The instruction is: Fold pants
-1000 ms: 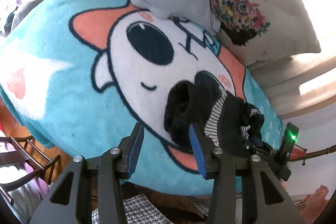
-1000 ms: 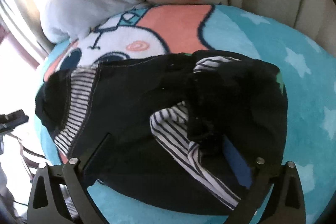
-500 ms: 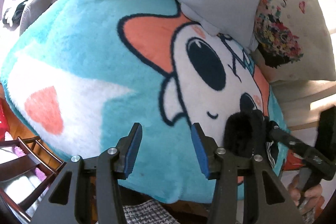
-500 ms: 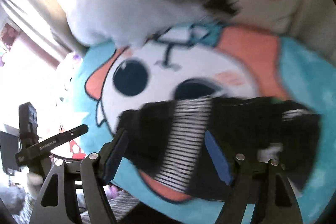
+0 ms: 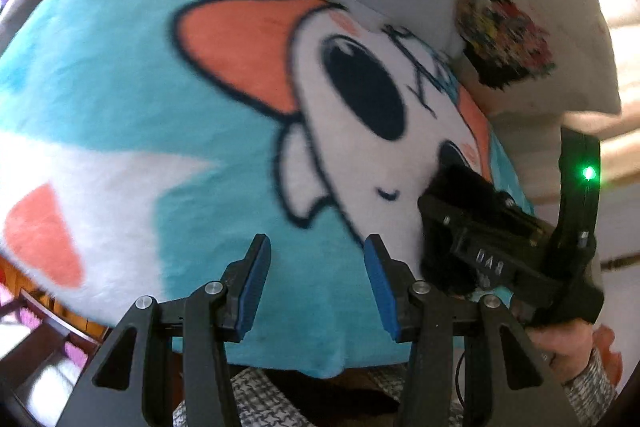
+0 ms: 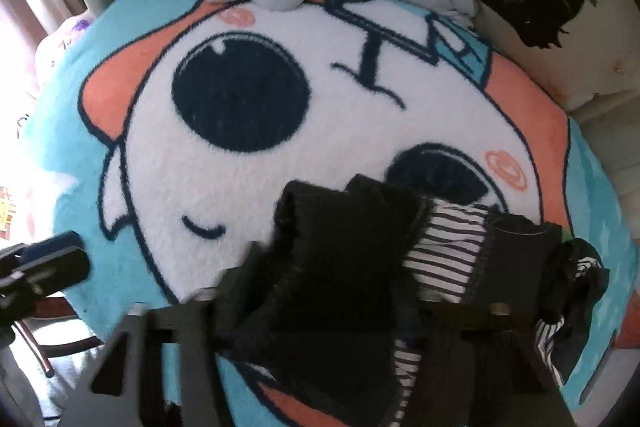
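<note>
Left claw (image 5: 316,287) gapes empty at lower centre; right claw (image 6: 320,291), grip hidden, sits buried under the bunched black striped pants (image 6: 360,267): folding barely started.

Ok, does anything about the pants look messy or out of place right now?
Yes. The black pants with the striped lining sit bunched in a heap on the turquoise cartoon blanket, lining turned out and fabric draped over the right tongs. That is no flat fold. The left tongs are open, holding nothing.

blk pants (image 6: 340,259) w/ striped lining, turquoise cartoon blanket (image 6: 280,155)
</note>
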`<action>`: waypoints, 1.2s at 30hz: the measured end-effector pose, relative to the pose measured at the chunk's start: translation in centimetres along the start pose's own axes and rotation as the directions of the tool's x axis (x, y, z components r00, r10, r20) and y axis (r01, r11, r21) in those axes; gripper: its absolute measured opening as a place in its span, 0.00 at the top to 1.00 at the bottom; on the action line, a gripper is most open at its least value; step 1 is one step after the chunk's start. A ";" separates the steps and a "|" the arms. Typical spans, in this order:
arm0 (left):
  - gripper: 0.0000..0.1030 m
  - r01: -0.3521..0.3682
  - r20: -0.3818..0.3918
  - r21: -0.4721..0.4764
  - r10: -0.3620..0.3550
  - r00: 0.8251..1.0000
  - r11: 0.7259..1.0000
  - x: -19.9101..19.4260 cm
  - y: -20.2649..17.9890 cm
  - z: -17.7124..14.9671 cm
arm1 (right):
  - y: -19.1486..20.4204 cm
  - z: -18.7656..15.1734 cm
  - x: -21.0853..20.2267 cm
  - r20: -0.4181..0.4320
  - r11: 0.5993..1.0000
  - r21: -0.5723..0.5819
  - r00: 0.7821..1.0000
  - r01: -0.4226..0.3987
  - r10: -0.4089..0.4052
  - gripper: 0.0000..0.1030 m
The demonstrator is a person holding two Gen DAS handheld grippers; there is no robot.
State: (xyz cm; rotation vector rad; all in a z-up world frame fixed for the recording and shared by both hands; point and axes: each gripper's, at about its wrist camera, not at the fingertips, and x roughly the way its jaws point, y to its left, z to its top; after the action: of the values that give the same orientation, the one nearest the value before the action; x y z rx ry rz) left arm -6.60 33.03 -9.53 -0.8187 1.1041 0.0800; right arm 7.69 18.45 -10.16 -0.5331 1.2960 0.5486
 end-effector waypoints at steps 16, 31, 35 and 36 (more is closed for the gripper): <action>0.80 0.118 -0.067 0.297 -0.102 0.993 0.948 4.4 -13.3 -0.4 | -10.5 -1.6 -4.6 0.163 0.869 0.283 0.913 -0.406 0.373 0.73; 0.75 0.167 -0.106 0.319 -0.140 0.984 0.933 8.1 -25.5 -3.7 | -29.0 -8.8 -7.6 0.370 0.744 0.395 0.834 -0.539 0.409 0.73; 0.75 0.119 -0.101 0.297 -0.093 0.991 0.948 9.4 -26.2 -3.9 | -31.9 -11.2 -5.7 0.297 0.781 0.453 0.899 -0.430 0.322 0.48; 0.75 0.112 -0.098 0.297 -0.086 0.991 0.948 9.6 -26.4 -3.9 | -32.4 -11.7 -5.7 0.298 0.784 0.462 0.905 -0.414 0.303 0.46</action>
State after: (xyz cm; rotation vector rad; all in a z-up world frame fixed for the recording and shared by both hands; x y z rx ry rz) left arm 6.74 8.67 -3.69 -0.6044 1.1185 -0.2056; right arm 19.03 -14.11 -4.79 0.2315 1.2806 0.5241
